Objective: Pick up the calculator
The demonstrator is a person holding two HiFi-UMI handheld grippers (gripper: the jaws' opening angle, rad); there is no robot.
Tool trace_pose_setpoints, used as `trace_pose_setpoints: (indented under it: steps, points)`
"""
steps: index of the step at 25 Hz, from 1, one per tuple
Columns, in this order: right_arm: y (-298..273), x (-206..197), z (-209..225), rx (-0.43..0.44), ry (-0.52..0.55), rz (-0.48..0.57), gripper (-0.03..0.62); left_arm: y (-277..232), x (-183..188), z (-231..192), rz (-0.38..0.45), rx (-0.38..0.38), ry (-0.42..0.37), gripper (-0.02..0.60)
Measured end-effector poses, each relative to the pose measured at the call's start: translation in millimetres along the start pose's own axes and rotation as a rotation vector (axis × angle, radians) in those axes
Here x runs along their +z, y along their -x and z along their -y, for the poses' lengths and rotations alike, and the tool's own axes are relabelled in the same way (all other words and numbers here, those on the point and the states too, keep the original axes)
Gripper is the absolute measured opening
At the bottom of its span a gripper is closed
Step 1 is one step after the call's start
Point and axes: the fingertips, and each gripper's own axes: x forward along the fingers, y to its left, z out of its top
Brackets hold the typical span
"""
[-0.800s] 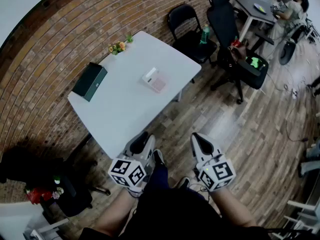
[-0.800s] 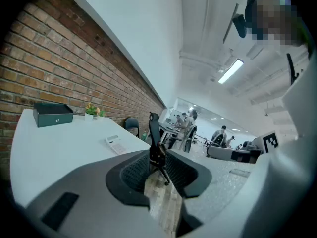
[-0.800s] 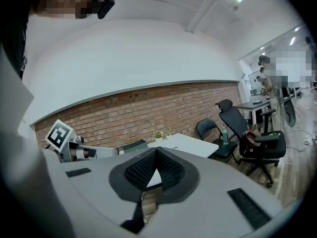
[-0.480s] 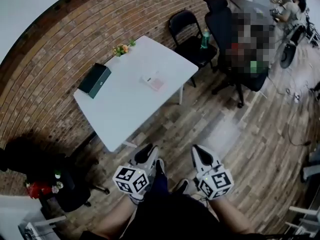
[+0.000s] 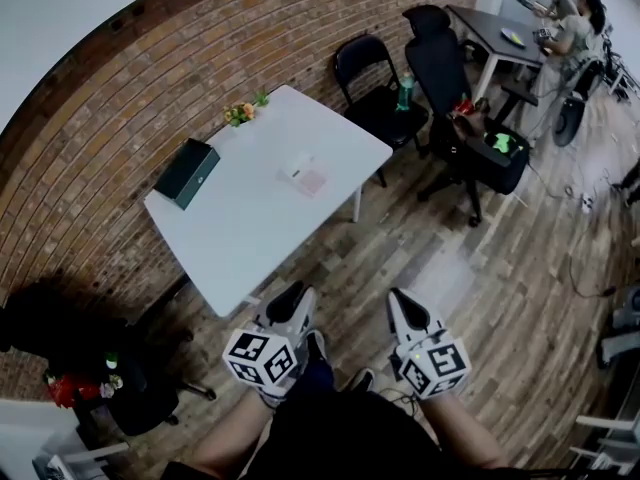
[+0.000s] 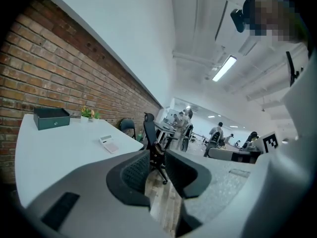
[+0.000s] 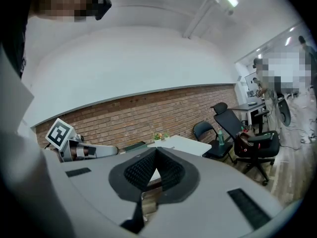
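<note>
The calculator (image 5: 304, 177) lies toward the white table's (image 5: 240, 238) right edge, far from both grippers (these hang by its near corner, with open wood floor (image 5: 450, 258) to the right). The left gripper's (image 5: 292, 301) jaws are narrowly parted and empty; the right gripper's (image 5: 402, 304) jaw tips meet.

worktop (image 5: 250, 230): smooth, matt white.
wall (image 5: 90, 138): rough red brick.
floor (image 5: 480, 268): wood planks, slight sheen.
left hand-held gripper (image 6: 157, 158): matt grey plastic; pads (image 6: 133, 173) black, ribbed.

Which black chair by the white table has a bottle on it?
The folding chair next to the brick wall: a green bottle stands on its seat. The wheeled office chair holds a dark bag instead.
</note>
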Motion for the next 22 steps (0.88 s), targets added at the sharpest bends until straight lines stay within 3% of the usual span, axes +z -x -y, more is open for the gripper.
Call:
trace_pose_setpoints:
  steps: [5, 8, 22]
  points:
    - [-48, 13, 11, -0.077, 0.021, 0.000, 0.009, -16, 30, -43, 0.021, -0.018, -0.012, 0.092]
    - [-84, 23, 10, -0.105, 0.028, 0.001, 0.047, -26, 46, -80, 0.030, -0.030, 0.007, 0.092]
    - [-205, 50, -5, -0.156, 0.074, -0.015, 0.080, -82, 92, -197, 0.030, -0.095, 0.062, 0.092]
